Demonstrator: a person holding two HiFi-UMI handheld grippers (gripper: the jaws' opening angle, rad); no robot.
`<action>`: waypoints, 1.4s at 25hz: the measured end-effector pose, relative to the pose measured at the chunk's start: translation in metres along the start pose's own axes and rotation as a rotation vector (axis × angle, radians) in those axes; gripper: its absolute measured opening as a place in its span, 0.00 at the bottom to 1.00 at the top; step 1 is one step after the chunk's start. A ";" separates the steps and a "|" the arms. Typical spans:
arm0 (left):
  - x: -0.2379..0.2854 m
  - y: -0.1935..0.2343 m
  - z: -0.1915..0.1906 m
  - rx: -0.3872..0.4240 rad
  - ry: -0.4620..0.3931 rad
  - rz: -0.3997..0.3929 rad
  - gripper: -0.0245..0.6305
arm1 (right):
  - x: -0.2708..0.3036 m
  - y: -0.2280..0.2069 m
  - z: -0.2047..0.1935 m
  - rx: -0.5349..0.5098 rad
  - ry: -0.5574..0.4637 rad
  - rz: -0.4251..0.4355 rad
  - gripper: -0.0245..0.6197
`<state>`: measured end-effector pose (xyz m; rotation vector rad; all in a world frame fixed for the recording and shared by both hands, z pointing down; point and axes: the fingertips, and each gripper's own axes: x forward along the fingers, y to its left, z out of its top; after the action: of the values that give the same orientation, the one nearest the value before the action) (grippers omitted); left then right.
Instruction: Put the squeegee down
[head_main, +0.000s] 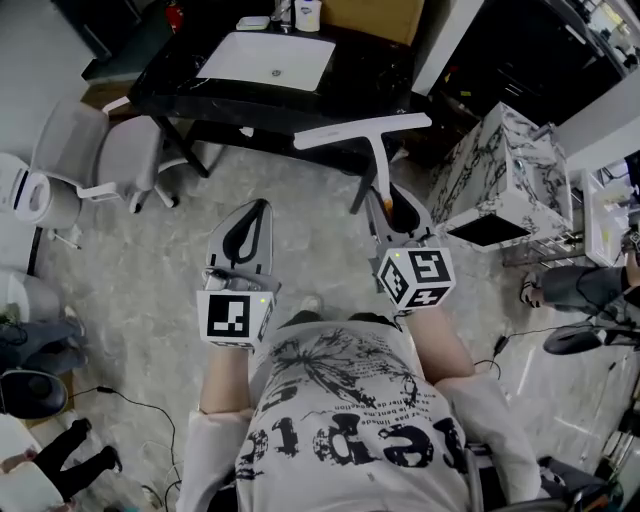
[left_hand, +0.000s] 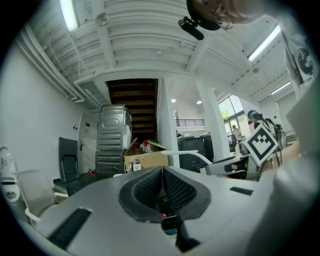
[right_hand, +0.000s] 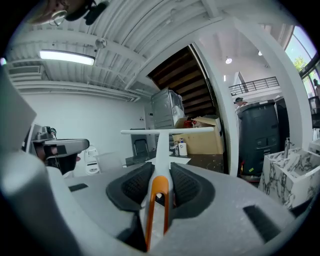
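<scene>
A black table (head_main: 170, 82) holds a white basin (head_main: 268, 60), a grey chair (head_main: 115, 150) beside it.

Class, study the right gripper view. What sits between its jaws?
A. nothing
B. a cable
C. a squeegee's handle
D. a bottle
C: the right gripper is shut on the white and orange handle of the squeegee, whose blade sticks out ahead.

White, orange-handled squeegee (head_main: 362, 131)
</scene>
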<state>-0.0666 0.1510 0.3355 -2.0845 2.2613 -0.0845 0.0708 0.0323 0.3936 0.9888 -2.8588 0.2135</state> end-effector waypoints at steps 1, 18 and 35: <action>0.006 0.011 0.000 -0.005 0.005 -0.003 0.06 | 0.012 0.004 0.001 0.002 0.004 -0.005 0.21; 0.168 0.119 -0.046 0.014 0.047 0.031 0.06 | 0.201 -0.040 0.015 -0.017 0.018 0.026 0.21; 0.404 0.164 -0.040 0.026 0.004 -0.082 0.06 | 0.374 -0.175 0.064 -0.007 -0.005 -0.083 0.21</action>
<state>-0.2659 -0.2385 0.3575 -2.1654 2.1650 -0.1214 -0.1168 -0.3411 0.4031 1.1056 -2.8132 0.1937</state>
